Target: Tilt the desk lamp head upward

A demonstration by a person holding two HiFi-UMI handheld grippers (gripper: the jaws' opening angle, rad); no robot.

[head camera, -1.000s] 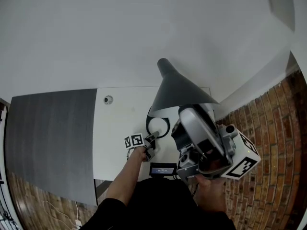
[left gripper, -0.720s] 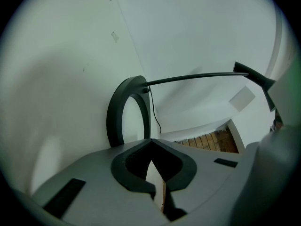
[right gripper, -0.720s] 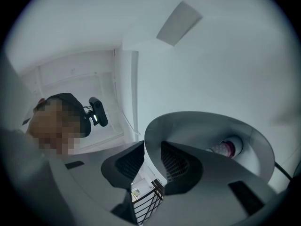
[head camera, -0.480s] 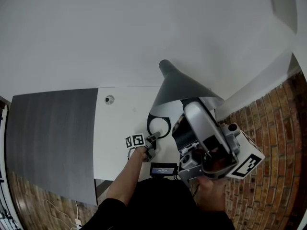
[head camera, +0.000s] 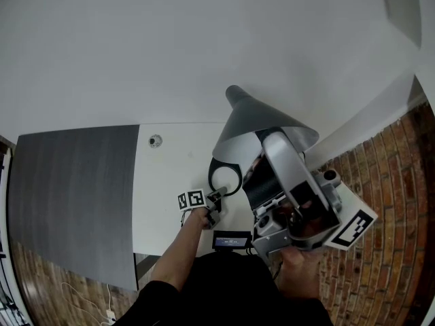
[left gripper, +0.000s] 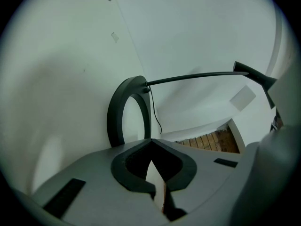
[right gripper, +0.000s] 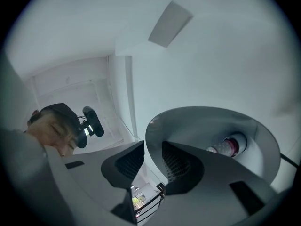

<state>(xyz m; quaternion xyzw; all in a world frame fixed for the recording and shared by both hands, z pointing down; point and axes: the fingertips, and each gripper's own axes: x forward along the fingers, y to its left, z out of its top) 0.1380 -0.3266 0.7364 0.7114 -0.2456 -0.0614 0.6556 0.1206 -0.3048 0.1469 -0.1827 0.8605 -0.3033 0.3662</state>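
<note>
Nearest the camera, the right claw is clamping the rim of the dark cone-shaped lamp head, one jaw lying inside the shade, below the bulb, and the other outside. Lower down, the left claw is sitting with its jaws together, tips at the near edge of the lamp's ring base. The base is lying on the white desk, and the lamp's thin arm is reaching out towards the white wall.
</note>
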